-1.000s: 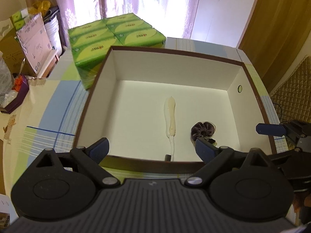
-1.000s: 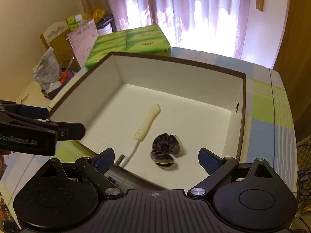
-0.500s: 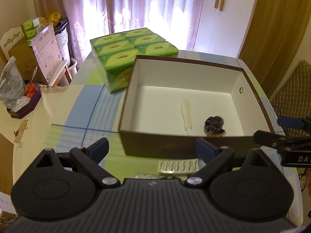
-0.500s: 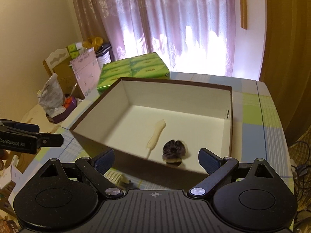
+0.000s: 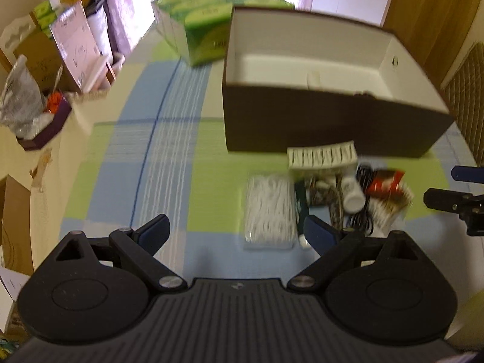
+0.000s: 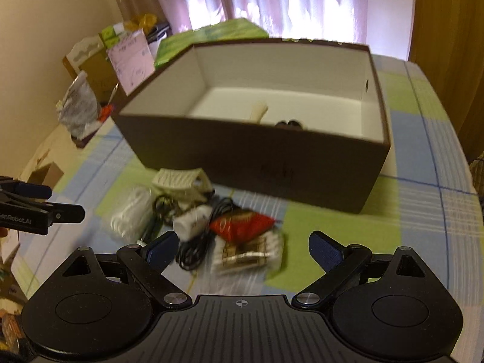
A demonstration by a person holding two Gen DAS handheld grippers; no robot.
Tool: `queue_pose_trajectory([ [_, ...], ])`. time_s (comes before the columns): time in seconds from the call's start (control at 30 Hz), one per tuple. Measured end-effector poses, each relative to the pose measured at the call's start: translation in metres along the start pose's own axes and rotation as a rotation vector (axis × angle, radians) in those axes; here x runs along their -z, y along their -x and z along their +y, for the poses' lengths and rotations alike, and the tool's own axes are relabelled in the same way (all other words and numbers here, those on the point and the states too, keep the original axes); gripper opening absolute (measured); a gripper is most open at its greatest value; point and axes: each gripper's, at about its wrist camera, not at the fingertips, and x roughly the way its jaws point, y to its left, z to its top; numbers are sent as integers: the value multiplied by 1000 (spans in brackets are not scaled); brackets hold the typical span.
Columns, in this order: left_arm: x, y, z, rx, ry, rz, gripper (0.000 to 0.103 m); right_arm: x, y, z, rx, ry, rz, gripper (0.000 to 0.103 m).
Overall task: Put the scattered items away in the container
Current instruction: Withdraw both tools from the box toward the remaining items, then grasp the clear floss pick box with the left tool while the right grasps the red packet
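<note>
**Scattered items wait before the box**

Scattered items (image 6: 196,224) lie heaped just before the brown box (image 6: 266,163). Both the right gripper (image 6: 243,246) and left gripper (image 5: 236,231) hover, fingers apart, empty. Best single out one edge piece, grip squarely.

Backlit curtains (image 6: 302,3) glaring, motion blur, fisheye edges

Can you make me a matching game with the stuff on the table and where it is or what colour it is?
Things:
1. brown box
2. white bottle
3. red packet
4. tissue packs

Clues:
A. green, behind the box
B. lying on its side in the pile
C. shiny, next to the black cable
D. open on top, white inside

Pairs: 1-D, 2-B, 3-C, 4-A
</note>
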Motion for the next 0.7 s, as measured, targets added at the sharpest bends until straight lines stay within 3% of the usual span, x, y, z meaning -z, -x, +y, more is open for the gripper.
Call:
queue_pose_trajectory([
  [0.3,-1,-17,-13,14,-50,30,93,7,-17,-8,-63,40,-21,98],
  [0.7,-4,-48,-9,3,-56,92,93,-1,-59,-35,-173,114,38,98],
])
